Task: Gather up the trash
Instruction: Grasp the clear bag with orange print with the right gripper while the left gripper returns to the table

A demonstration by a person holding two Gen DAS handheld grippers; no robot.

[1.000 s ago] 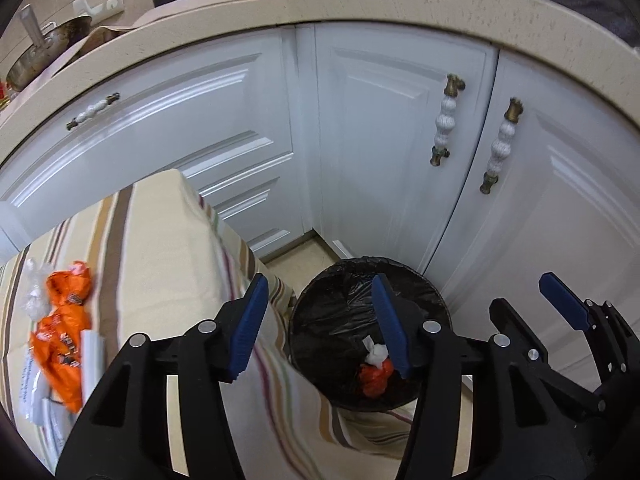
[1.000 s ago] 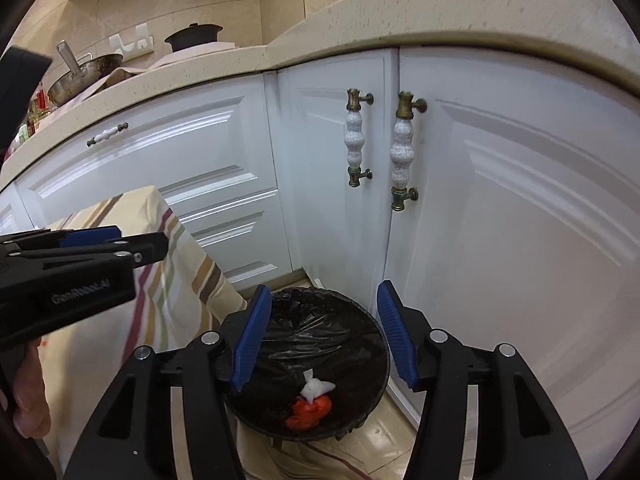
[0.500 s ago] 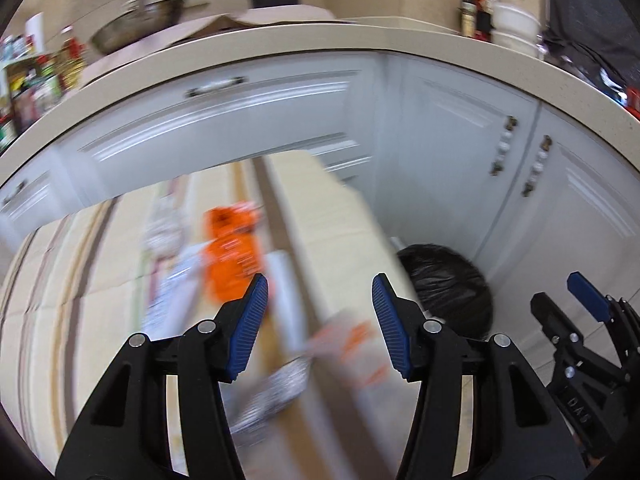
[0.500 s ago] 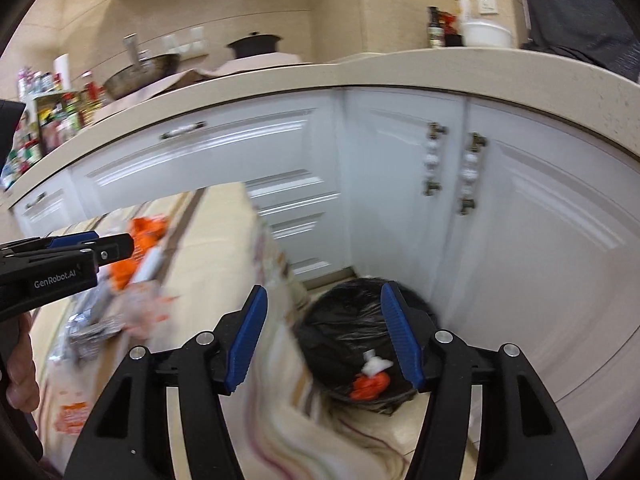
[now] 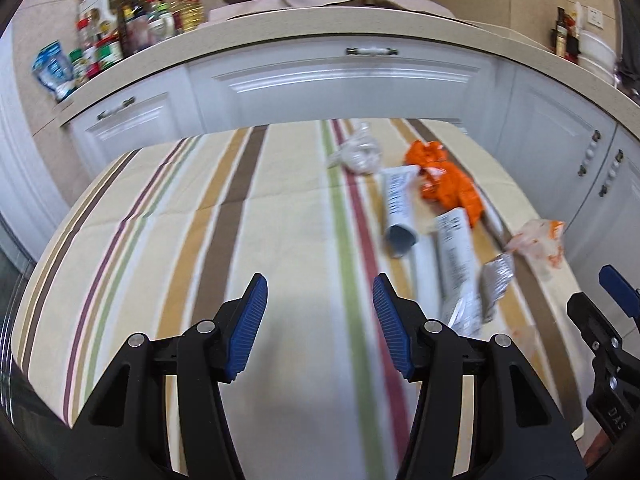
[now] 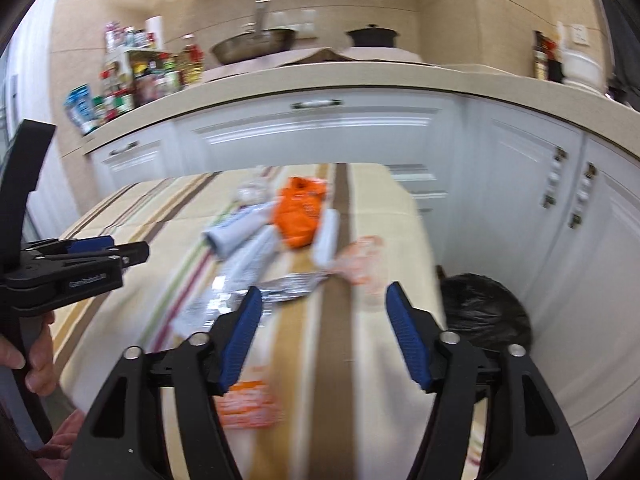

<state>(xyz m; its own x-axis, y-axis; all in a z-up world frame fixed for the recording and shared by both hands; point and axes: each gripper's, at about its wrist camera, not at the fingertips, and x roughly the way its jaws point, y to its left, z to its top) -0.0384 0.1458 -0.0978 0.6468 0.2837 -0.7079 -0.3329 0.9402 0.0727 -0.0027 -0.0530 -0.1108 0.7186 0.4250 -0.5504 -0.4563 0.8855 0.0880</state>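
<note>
Trash lies on the right half of the striped tablecloth (image 5: pixel 200 220): an orange wrapper (image 5: pixel 444 184), a clear plastic wad (image 5: pixel 358 152), a white tube (image 5: pixel 398 204), a white packet (image 5: pixel 456 256), silver foil (image 5: pixel 496 276) and a clear bag with orange print (image 5: pixel 540 240). My left gripper (image 5: pixel 318 280) hangs open over bare cloth, left of the pile, holding nothing. My right gripper (image 6: pixel 324 288) is over the table's right side near the foil (image 6: pixel 288 284) and the clear bag (image 6: pixel 360 260). Its jaws are opening, with nothing gripped. An orange-and-white packet (image 6: pixel 244 404) lies under it.
A bin lined with a black bag (image 6: pixel 484 312) stands on the floor right of the table, by white cabinets (image 6: pixel 520 184). The counter (image 5: pixel 320 20) behind carries bottles, a pan and a pot. A hand (image 6: pixel 36 360) holds the left gripper (image 6: pixel 120 252).
Both grippers swung left from above the black bin to above the table. The trash pile came into view. The right jaws stand wider than before.
</note>
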